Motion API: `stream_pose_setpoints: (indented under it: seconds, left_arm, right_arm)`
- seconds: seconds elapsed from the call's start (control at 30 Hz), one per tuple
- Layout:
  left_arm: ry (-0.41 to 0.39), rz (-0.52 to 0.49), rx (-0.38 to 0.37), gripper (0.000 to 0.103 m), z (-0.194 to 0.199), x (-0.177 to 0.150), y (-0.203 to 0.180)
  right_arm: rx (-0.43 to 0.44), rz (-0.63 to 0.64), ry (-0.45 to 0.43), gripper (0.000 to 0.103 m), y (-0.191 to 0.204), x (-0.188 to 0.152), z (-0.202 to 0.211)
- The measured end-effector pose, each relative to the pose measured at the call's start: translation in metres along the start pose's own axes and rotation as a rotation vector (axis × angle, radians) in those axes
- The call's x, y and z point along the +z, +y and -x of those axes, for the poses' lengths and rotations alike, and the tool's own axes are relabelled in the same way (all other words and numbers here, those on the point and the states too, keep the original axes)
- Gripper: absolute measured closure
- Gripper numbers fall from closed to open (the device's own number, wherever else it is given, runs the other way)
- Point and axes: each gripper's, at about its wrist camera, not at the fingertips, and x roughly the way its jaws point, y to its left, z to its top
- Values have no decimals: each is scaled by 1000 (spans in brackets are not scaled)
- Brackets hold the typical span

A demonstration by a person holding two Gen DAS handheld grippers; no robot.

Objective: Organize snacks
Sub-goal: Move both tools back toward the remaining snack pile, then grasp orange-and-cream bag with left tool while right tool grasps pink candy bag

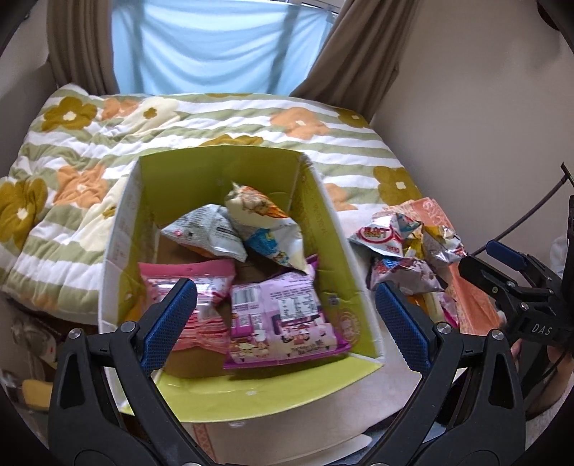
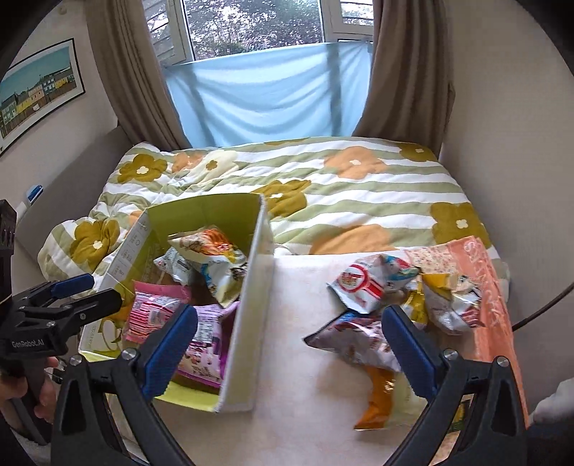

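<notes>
Right wrist view shows the right gripper [image 2: 290,344] released and empty, the silver snack packet [image 2: 353,338] just ahead between its fingers, beside the box [image 2: 247,322]. It looks light, crinkly and slippery; I would pinch a flat sealed edge. The left gripper [image 1: 287,315] hangs released over the box.

A flowered quilt [image 2: 358,200] covers the bed, brown curtains [image 2: 405,71] flank a window [image 2: 251,25] (blue cloth [image 2: 265,93] hung below), framed picture [image 2: 36,86] on the wall.
</notes>
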Motion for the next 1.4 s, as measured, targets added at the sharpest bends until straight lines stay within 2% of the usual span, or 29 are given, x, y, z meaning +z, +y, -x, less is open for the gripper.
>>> stream_pose_setpoints:
  seconds: [0.1,0.3,0.47,0.6,0.93,1.17,1.27,1.33,1.4]
  left_arm:
    - [13,-19,-23,4,-6,-6,-38]
    - [76,-29,-68,4,-36,-29,-117]
    - [140,14,-86,4,-68,-53,-169]
    - [191,59,-78,4,-96,-70,-200]
    - [279,123,-50,4,-166,-89,-226]
    - [315,151,-57,5,-213,-94,-228]
    - [321,173,-58,15,-224,-97,-226]
    - [335,182,-60,28,-231,-100,-224]
    - [337,184,-71,30,-235,-102,-224]
  right_arm:
    - [-3,-20,11,1,-41,-7,17]
    - [-67,-27,33,1,-119,-30,41]
    - [-23,-34,107,1,-174,-52,34]
    - [43,1,179,1,-200,-70,13]
    - [157,49,298,1,-219,-105,-51]
    - [188,89,339,1,-218,-113,-91]
    - [202,111,345,1,-217,-114,-99]
    - [200,124,351,1,-215,-115,-104]
    - [202,135,351,1,-215,-114,-106]
